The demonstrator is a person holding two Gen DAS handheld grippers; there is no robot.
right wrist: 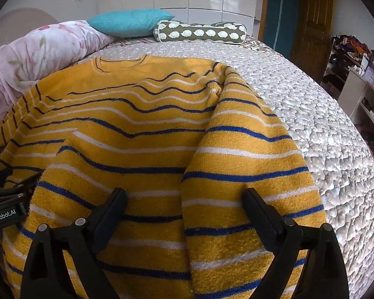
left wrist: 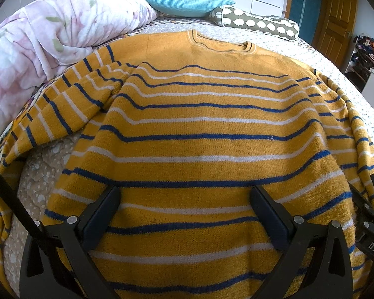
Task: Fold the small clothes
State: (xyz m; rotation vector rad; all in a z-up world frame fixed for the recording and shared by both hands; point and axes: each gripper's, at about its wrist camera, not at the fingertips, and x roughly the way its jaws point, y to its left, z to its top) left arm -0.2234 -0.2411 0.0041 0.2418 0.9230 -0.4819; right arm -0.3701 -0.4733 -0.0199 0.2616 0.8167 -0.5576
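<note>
Fingers of my left gripper (left wrist: pixel 185 214) and right gripper (right wrist: pixel 184 214) stand spread, pinching nothing, above the striped sweater (left wrist: pixel 199 129) flat on the bed (right wrist: pixel 311 124). Soft, limp knit; I judge hem and sleeve edges best grips.

Teal pillow (left wrist: pixel 184 1), floral duvet (left wrist: pixel 49 32), wooden door (left wrist: pixel 336 17)

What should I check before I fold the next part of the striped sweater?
1. Left gripper open, nothing pinched: ok.
2. Right gripper open, clear of fabric: ok.
3. Right sleeve folded over the sweater body: ok.
4. Left sleeve folded in: not ok, spread out toward the floral duvet.
5. Body smooth: not ok, rippled near the collar.
6. Hem aligned: cannot tell.
</note>
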